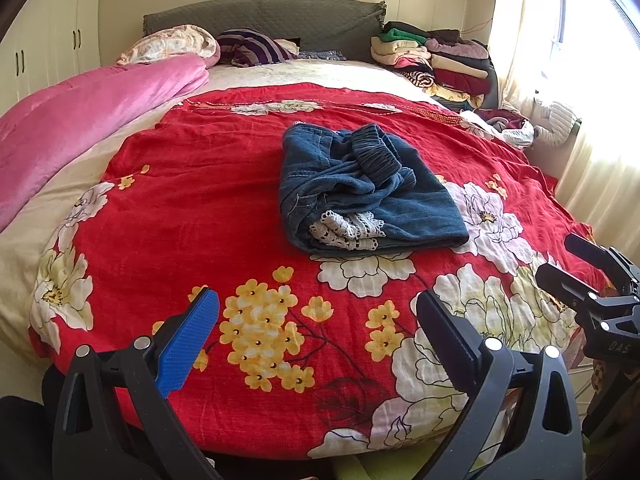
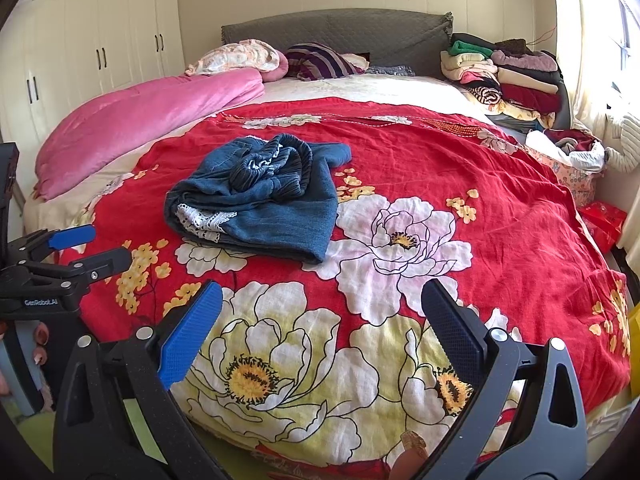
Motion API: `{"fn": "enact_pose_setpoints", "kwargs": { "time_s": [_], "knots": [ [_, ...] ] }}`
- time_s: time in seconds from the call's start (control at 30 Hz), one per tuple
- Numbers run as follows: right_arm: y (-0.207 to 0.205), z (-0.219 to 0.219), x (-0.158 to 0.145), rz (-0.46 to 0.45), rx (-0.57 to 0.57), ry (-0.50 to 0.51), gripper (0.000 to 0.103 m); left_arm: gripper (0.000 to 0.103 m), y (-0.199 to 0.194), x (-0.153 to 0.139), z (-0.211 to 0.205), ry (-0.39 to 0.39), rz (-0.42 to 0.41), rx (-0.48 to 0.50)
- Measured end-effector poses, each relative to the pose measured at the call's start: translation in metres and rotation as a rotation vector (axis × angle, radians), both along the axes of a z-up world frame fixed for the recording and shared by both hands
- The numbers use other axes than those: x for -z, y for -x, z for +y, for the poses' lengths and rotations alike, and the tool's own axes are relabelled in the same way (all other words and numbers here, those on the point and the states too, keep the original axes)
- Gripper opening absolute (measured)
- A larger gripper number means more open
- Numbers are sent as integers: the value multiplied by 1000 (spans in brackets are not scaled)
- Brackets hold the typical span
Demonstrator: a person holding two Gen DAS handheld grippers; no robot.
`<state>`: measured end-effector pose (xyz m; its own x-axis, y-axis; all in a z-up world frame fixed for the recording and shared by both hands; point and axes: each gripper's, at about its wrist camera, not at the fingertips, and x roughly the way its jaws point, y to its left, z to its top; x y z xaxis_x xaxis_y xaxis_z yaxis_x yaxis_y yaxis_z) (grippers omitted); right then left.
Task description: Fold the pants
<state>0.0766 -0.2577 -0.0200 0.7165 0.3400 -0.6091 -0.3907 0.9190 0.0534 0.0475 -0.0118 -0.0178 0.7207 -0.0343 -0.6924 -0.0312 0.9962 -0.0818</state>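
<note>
Blue denim pants (image 1: 360,192) with an elastic waistband and white lace trim lie in a loosely folded bundle on the red floral bedspread (image 1: 208,208). In the right wrist view the pants (image 2: 260,204) sit left of centre. My left gripper (image 1: 316,332) is open over the near edge of the bed, well short of the pants, nothing between its fingers. My right gripper (image 2: 320,324) is also open and holds nothing. The right gripper (image 1: 560,264) shows at the left wrist view's right edge; the left gripper (image 2: 96,246) shows at the right wrist view's left edge.
A pink quilt (image 1: 88,116) lies along the bed's left side. Pillows (image 1: 252,46) rest by the grey headboard. A stack of folded clothes (image 1: 436,60) sits at the far right corner, loose garments (image 2: 572,152) below it. White wardrobes (image 2: 100,52) stand left; a curtained window is right.
</note>
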Motion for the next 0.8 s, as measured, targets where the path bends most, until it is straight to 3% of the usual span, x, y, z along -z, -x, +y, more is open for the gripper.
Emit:
{"fn": "enact_pose_setpoints", "kwargs": {
  "time_s": [0.8],
  "knots": [
    [-3, -3, -3, 0, 20, 0, 94, 99, 1, -3, -2, -6, 0, 1]
  ]
}}
